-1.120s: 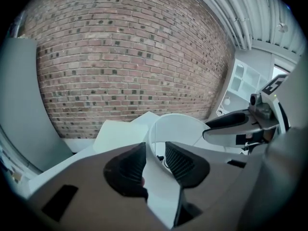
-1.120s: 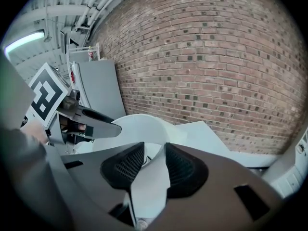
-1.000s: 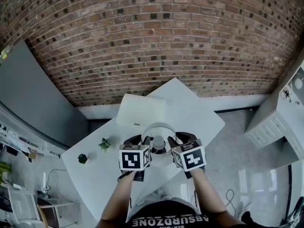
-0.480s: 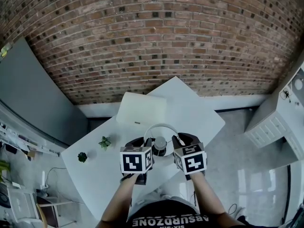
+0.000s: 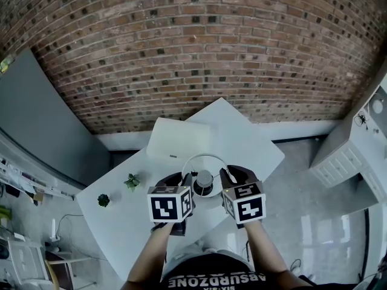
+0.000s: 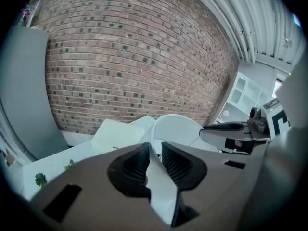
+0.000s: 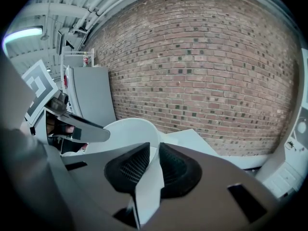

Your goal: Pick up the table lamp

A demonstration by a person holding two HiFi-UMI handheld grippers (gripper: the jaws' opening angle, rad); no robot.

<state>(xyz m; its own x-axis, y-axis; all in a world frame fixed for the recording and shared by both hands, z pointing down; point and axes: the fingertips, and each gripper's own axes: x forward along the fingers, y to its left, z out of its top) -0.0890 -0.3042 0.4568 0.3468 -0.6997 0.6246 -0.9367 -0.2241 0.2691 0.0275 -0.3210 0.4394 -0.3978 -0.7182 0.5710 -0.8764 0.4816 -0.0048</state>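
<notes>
The table lamp (image 5: 204, 175) shows from above as a round white shade with a grey socket in its middle, over the white table (image 5: 257, 145). My left gripper (image 5: 186, 181) holds the shade's left rim and my right gripper (image 5: 223, 177) its right rim. In the left gripper view the jaws (image 6: 155, 151) have just been closing and pinch the thin white shade wall (image 6: 177, 128). The right gripper (image 7: 154, 154) has likewise been closing and presses on the shade wall (image 7: 129, 131). The lamp's base is hidden under the shade.
A flat white box (image 5: 180, 139) lies on the table behind the lamp. Two small green plants (image 5: 131, 182) (image 5: 104, 200) stand toward the table's left end. A brick wall runs behind, a white cabinet (image 5: 354, 156) stands at the right, a grey panel (image 5: 42, 125) at the left.
Both grippers have drawn in against the shade's rim and shut on it. Hands and lamp have risen a little toward the head camera.
</notes>
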